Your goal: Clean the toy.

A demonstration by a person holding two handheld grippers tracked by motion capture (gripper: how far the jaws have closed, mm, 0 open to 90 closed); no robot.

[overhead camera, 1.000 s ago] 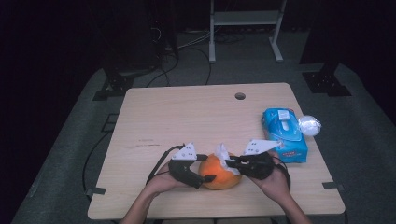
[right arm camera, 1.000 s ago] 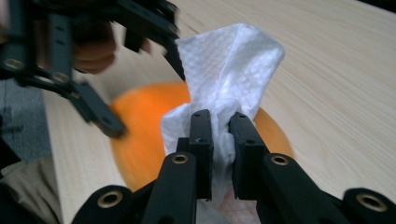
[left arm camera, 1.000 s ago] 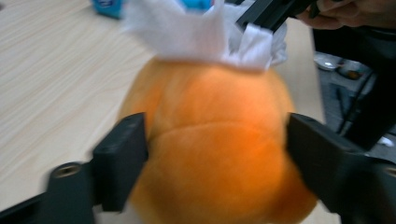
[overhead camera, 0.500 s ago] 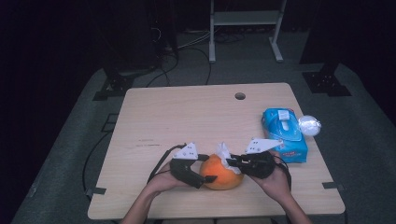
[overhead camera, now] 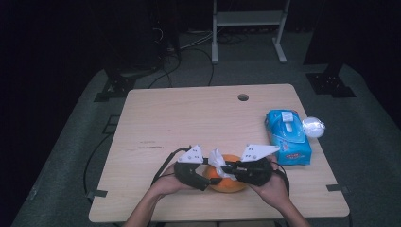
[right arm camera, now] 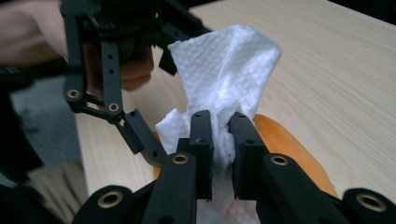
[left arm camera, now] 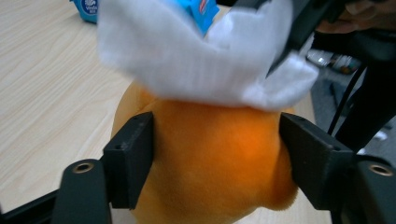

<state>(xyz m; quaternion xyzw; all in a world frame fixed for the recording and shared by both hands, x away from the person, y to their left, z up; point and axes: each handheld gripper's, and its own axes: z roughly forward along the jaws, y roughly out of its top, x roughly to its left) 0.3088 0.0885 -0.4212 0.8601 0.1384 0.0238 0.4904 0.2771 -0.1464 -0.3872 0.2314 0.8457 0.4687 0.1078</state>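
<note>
Left claw (left arm camera: 217, 154) has just closed onto the orange toy (left arm camera: 210, 158), half-hidden by the right claw's (right arm camera: 220, 140) pinched wipe (right arm camera: 229, 70).

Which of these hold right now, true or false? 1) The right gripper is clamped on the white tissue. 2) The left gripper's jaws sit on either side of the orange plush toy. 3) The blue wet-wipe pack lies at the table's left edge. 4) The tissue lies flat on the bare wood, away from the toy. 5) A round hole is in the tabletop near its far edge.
1) True: the right gripper is shut on the white tissue.
2) True: the left gripper flanks the orange plush toy, its jaws having just been closing.
3) False: the blue wet-wipe pack lies near the right edge.
4) False: the tissue is bunched up over the toy.
5) True: the round hole is there.
</note>
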